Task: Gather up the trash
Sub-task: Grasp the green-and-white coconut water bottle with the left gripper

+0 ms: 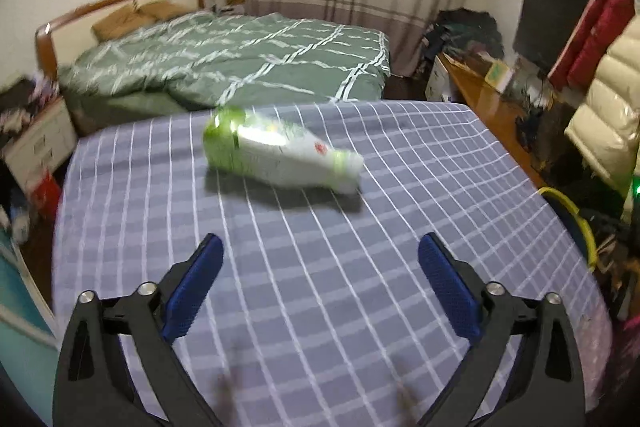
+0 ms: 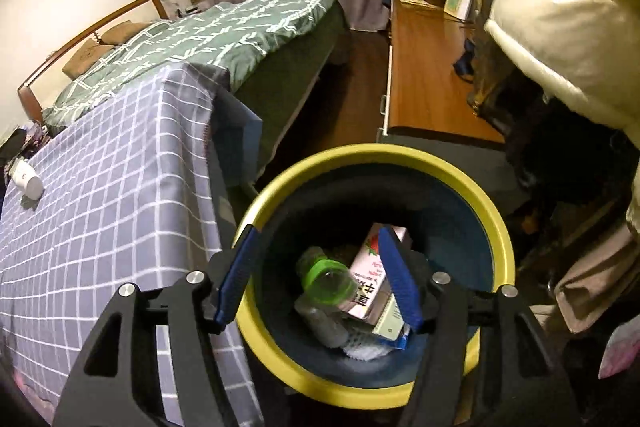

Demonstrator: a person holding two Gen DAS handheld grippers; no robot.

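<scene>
Trash bin (image 2: 496, 211) beneath tilted right gripper (image 2: 316, 241)

Left tongs (image 1: 320, 263) gape wide, both blue pads (image 1: 196, 287) splayed far apart with nothing between them, black linkages and silver pivot pins showing at the bottom of the left wrist view. They tilt downward and forward, hanging clear above the surface below, touching nothing. Right tongs (image 2: 318, 267) stand partly spread, narrower than the left, blue pads (image 2: 400, 279) angled inward toward the tips. Nothing is pinched between these either; the pads press on nothing. They point steeply down, black arms framing the lower edge of the right wrist view
</scene>
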